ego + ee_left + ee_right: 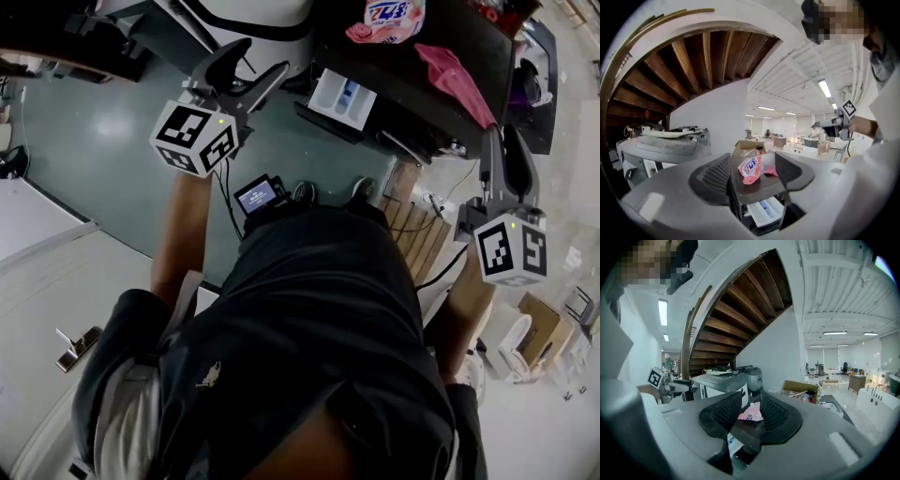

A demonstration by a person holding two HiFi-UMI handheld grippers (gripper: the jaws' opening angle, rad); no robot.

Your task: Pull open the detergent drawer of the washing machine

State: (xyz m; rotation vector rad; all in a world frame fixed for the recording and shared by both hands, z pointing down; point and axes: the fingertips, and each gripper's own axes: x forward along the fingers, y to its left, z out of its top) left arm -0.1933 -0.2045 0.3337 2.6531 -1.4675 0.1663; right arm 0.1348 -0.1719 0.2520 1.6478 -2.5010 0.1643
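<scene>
The washing machine (394, 70) stands ahead of me with a dark top. On it lie a pink detergent bag (394, 19) and a pink cloth (457, 80). Its white detergent drawer (342, 98) stands pulled out, a blue compartment showing inside. My left gripper (251, 67) hangs open in the air just left of the drawer, touching nothing. My right gripper (503, 141) is held off the machine's right corner, open and empty. The left gripper view looks between its pads at the bag (751, 169) and drawer (764, 211). The right gripper view shows the bag (751, 413) beyond its pads.
Another grey machine (670, 140) stands to the left under a wooden staircase (740, 310). An open cardboard box (747, 147) sits behind the washer. On the floor by my feet are a small lit screen (258, 195) with cables and wooden slats (417, 230).
</scene>
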